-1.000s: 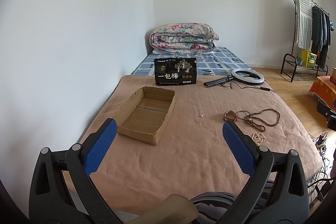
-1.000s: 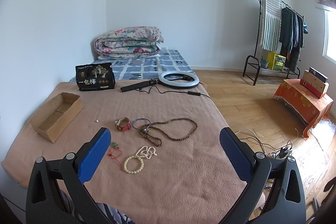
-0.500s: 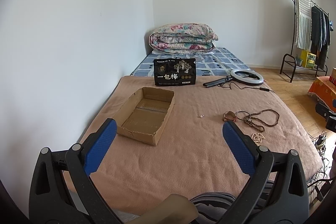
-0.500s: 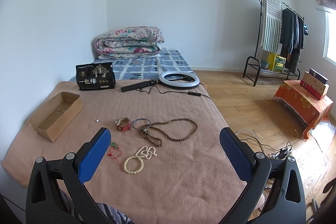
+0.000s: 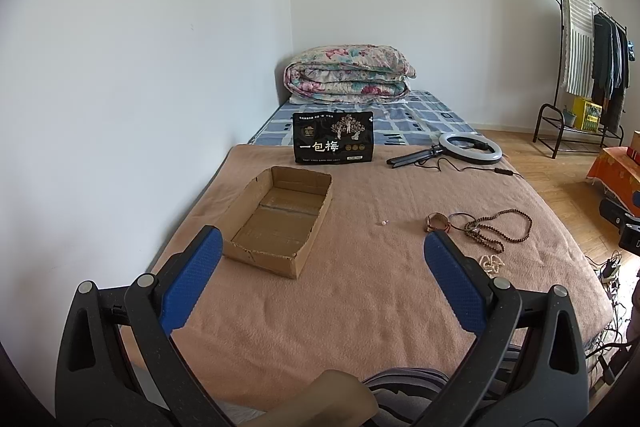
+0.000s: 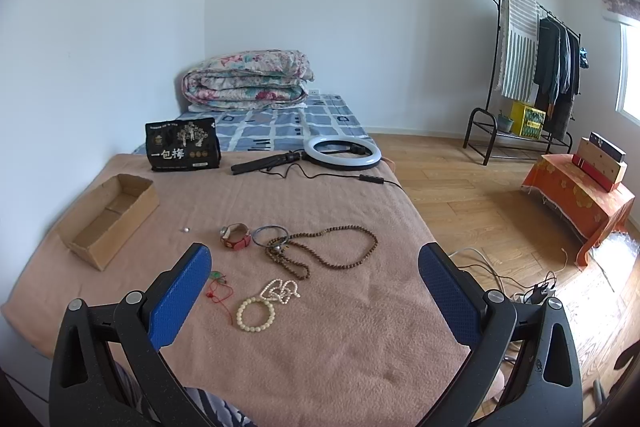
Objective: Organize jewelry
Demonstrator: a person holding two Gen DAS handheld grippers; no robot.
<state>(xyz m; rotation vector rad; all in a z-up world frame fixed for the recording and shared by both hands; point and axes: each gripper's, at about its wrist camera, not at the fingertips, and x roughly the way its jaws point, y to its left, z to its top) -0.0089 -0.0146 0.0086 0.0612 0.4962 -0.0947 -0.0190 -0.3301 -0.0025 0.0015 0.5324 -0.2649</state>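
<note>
Almost nothing has changed over the last second: both views sit a touch differently, but every item lies where it was. The left gripper (image 5: 318, 249) hangs wide open and empty at the bottom of its frame, its blue pads textured with a fine grid; the right gripper (image 6: 314, 265) is spread just as wide and holds nothing.

The bed (image 6: 320, 339) is covered by a fuzzy tan blanket. In the centre of the right view the jewelry lies in a loose cluster: a red band with a round face (image 6: 235, 236), a thin metal bangle (image 6: 270, 235) just beside it, a long string of small brown beads (image 6: 340, 247) looped to the right, a cream bead bracelet (image 6: 256, 314) touching a tangle of small white pearls (image 6: 280, 291), and a red cord with a green charm (image 6: 218, 285) by the left pad. A single tiny bead (image 6: 185, 229) sits apart, between the cluster and the shallow open cardboard box (image 6: 108, 219) at centre left, which is empty.

Toward the top of the blanket stand a glossy black pouch (image 6: 183, 150) and a ring light (image 6: 342, 153) with its folded stand.
</note>
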